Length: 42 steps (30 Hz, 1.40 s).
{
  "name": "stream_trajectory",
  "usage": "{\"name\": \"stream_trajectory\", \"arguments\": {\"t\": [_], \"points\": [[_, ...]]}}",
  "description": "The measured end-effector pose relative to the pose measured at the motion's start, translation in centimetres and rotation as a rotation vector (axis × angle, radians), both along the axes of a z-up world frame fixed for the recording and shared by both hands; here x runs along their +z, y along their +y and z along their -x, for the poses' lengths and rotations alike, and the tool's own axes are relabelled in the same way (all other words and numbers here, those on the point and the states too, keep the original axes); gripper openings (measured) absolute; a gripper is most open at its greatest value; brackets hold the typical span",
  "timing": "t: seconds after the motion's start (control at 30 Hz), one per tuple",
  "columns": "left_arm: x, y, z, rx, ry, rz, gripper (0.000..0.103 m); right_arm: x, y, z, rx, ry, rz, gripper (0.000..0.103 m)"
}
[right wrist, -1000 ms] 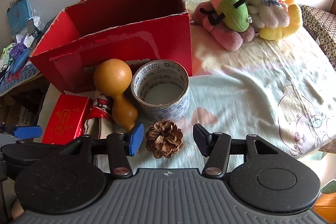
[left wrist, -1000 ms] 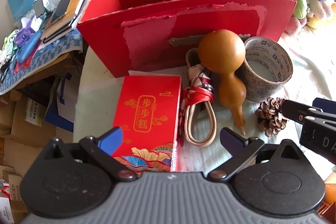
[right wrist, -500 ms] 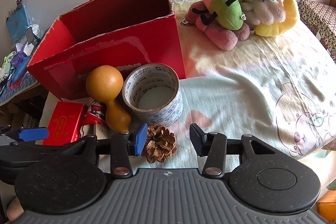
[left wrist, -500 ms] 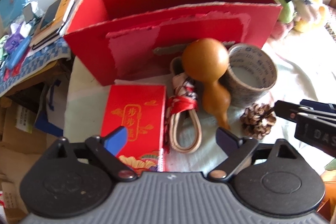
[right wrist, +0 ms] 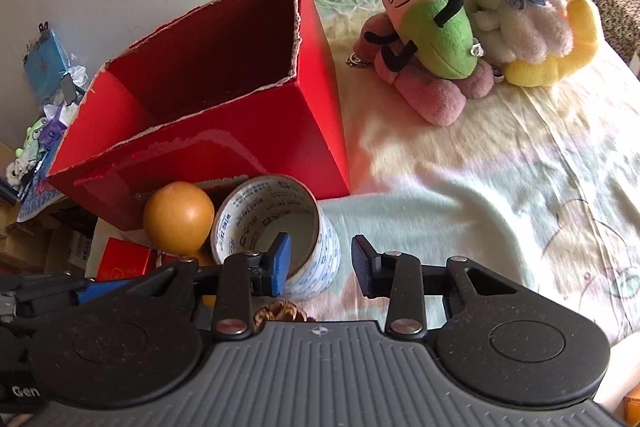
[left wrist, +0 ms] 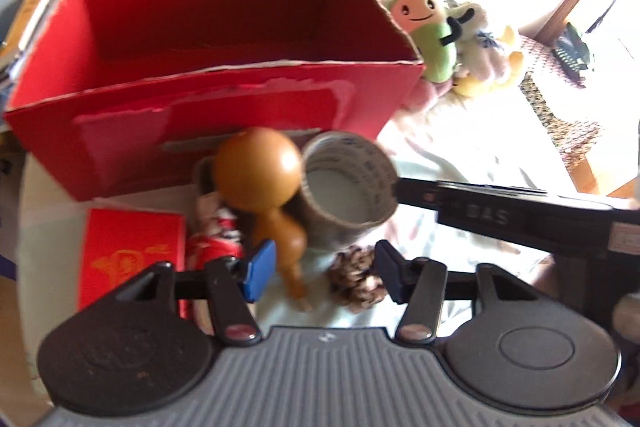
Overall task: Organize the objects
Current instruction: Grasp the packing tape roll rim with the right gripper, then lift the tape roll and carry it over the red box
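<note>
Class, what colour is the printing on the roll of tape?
Blue lettering on a white roll of tape, clearest in the right wrist view.

Glossy, smooth gourd [left wrist: 256,171]; torn-edged red cardboard box [right wrist: 240,147]; printed tape roll [right wrist: 276,227] with brown card core; rough, scaly pinecone [left wrist: 356,279]; fuzzy plush toys [right wrist: 472,27]; soft, creased bedsheet [right wrist: 500,187].

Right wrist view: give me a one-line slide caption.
Open right gripper straddles the tape roll wall beside the gourd, before the empty red box.
</note>
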State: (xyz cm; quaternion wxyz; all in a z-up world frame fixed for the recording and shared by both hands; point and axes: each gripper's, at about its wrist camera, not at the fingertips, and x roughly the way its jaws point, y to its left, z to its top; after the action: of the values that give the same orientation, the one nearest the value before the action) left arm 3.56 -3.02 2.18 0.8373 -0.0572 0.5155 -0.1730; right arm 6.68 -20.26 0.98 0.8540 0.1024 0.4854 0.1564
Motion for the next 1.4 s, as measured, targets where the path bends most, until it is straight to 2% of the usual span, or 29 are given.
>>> {"name": "stream_trajectory", "arguments": {"t": [0.1,0.23,0.3,0.53,0.63,0.7,0.8,0.9,1.17,1.3,1.4], "points": [[-0.1,-0.6,-1.0,0.006,0.035,0.041,0.051,-0.1,-0.2,-1.3,0.034,0.013,-0.020,0.034],[-0.8,-1.4,-2.1,0.022,0.082,0.045,0.051,-0.5,-0.3,-2.7,0.081,0.038,-0.031,0.034],[-1.3,-1.7,-2.8,0.035,0.116,0.065,0.045,-0.9,-0.3,-3.5,0.136,0.068,-0.045,0.034],[-2.3,-2.9,-4.1,0.085,0.133,0.009,0.042,-1.4,-0.4,-4.9,0.185,0.099,-0.059,0.033],[-2.8,-3.0,-4.4,0.105,0.131,-0.013,0.038,-2.2,-0.4,-5.3,0.201,0.140,-0.075,0.026],[-2.9,-2.9,-4.5,0.116,0.132,-0.016,0.036,-2.5,-0.3,-5.4,0.215,0.156,-0.086,0.015],[-2.8,-2.7,-4.4,0.126,0.133,-0.020,0.032,-2.3,-0.5,-5.3,0.228,0.158,-0.088,0.014],[-2.2,-3.2,-4.2,0.113,0.107,-0.031,0.022,-1.8,-1.3,-5.3,0.229,0.166,-0.084,0.013],[-1.5,-6.2,-4.7,0.042,0.088,0.009,0.022,-0.6,-4.6,-5.3,0.205,0.111,-0.019,0.013],[-0.6,-8.2,-5.0,-0.007,0.051,0.022,0.015,0.6,-6.4,-5.2,0.172,0.077,-0.018,0.013],[0.5,-9.8,-4.9,-0.057,0.010,0.028,0.015,2.0,-8.1,-5.2,0.182,0.032,-0.023,0.013]]}}
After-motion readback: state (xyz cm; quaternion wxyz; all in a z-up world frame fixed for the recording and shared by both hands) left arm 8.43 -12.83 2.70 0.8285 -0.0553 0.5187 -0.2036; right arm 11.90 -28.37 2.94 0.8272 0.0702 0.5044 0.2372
